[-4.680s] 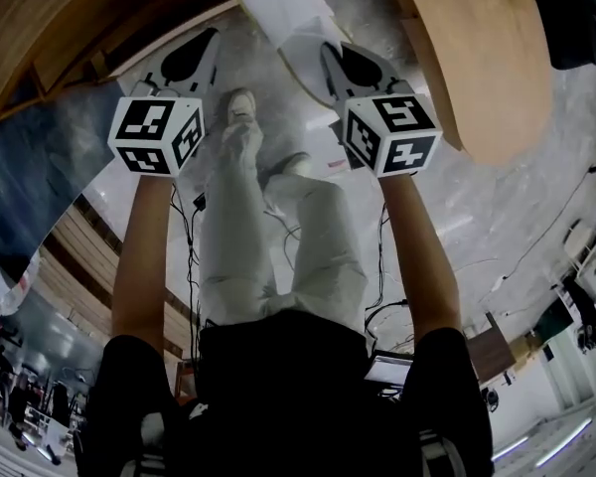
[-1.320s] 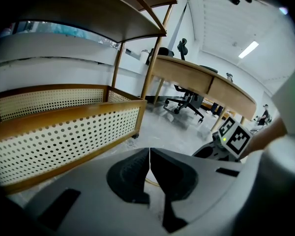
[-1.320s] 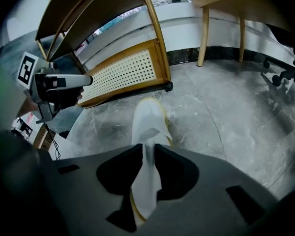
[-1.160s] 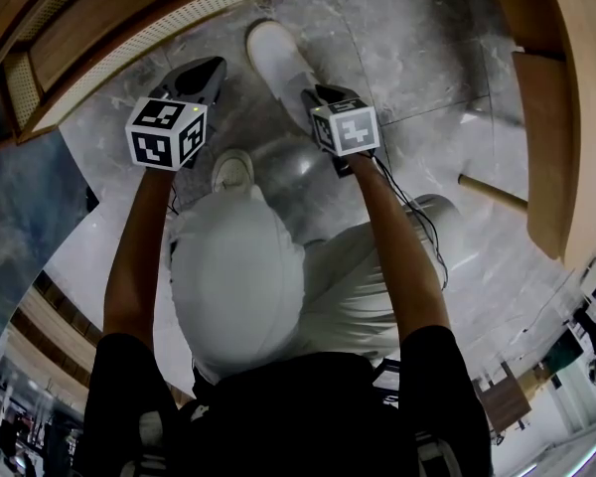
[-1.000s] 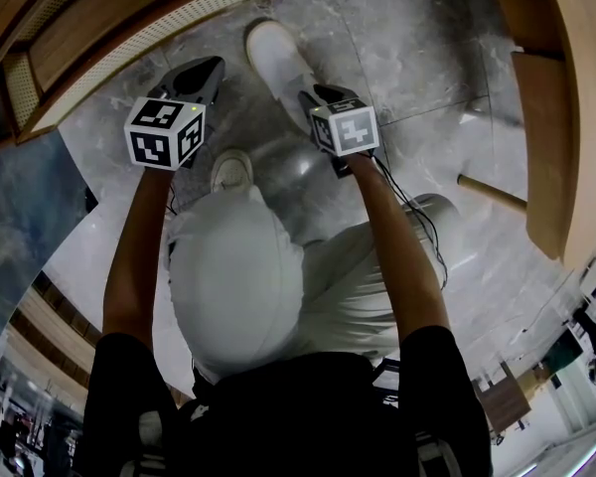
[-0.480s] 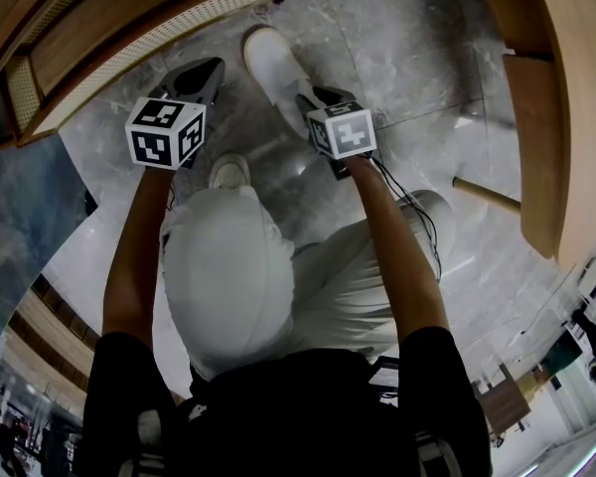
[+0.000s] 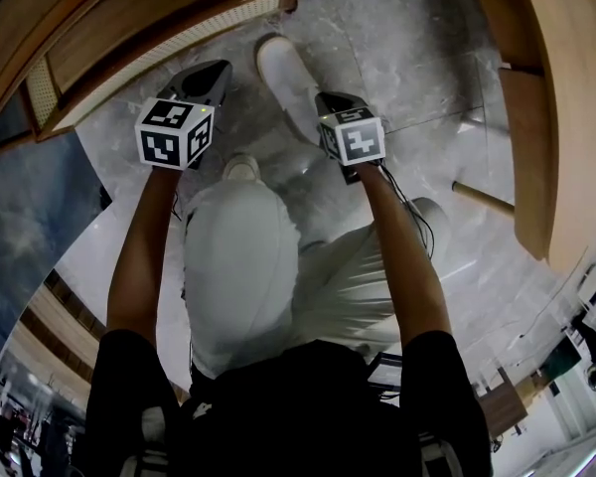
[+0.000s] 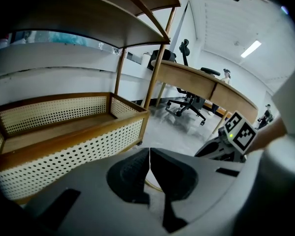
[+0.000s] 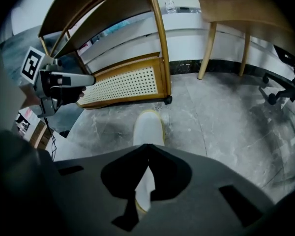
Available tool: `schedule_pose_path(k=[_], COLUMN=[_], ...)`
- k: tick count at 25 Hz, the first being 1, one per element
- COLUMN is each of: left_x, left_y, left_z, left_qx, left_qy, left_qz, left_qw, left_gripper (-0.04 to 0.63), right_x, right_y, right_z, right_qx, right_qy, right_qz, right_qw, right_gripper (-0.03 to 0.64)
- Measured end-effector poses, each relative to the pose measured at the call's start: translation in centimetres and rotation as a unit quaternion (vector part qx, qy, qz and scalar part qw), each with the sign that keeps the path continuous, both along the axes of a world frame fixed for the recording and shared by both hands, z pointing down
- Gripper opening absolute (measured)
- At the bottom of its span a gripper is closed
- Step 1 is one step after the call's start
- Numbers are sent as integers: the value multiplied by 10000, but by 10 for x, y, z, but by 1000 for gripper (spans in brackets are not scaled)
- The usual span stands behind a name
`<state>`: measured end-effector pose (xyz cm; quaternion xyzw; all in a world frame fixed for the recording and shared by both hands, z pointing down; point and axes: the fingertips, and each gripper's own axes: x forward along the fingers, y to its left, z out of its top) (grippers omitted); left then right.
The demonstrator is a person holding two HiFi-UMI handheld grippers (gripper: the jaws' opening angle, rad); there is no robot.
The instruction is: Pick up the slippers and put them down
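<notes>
One white slipper (image 7: 286, 78) lies flat on the grey marble floor; in the right gripper view the slipper (image 9: 148, 127) sits just beyond and below the jaws. My right gripper (image 9: 148, 157) has just been closing, and its pads now meet with nothing pinched between them. In the head view the right gripper (image 7: 330, 97) hovers over the slipper's near end. My left gripper (image 8: 149, 154) is shut and empty; in the head view the left gripper (image 7: 217, 72) is held left of the slipper, near the shelf. No second slipper shows.
A low wooden shelf unit with perforated cane panels (image 7: 129, 38) stands at the left, close to the left gripper. A wooden table (image 7: 546, 117) stands at the right. The person crouches; a white shoe (image 7: 241, 168) and cables (image 7: 412, 217) lie between the arms. An office chair (image 8: 189, 102) stands further off.
Both grippers have lifted a little from the floor. The slipper stays where it lay, and the right gripper is now higher above it.
</notes>
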<state>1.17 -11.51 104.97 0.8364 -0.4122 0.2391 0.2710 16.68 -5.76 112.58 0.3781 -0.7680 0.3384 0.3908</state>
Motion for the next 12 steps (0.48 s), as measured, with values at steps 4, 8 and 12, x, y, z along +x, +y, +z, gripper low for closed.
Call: schedule_pose_path(k=[4,8,12], left_x=[0,-3,0], left_y=[-5,-9,-4], left_z=[-13,-33,-67], left_qx=[-22,-43,-190], left_qy=[4,24,154], left_qz=[-24,-124,-252], left_qw=[10000,9999,9994], left_gripper=[8,8,8], right_x=[-3,2,2], right_y=[-10,-9,-4], right_z=[-26,-28,-78], right_qx=[162,110,99], right_qy=[-88,-154,13], right_qz=[-152,-107,-246], right_qw=[9997,9998,9996], right_gripper=[0,-2,-2])
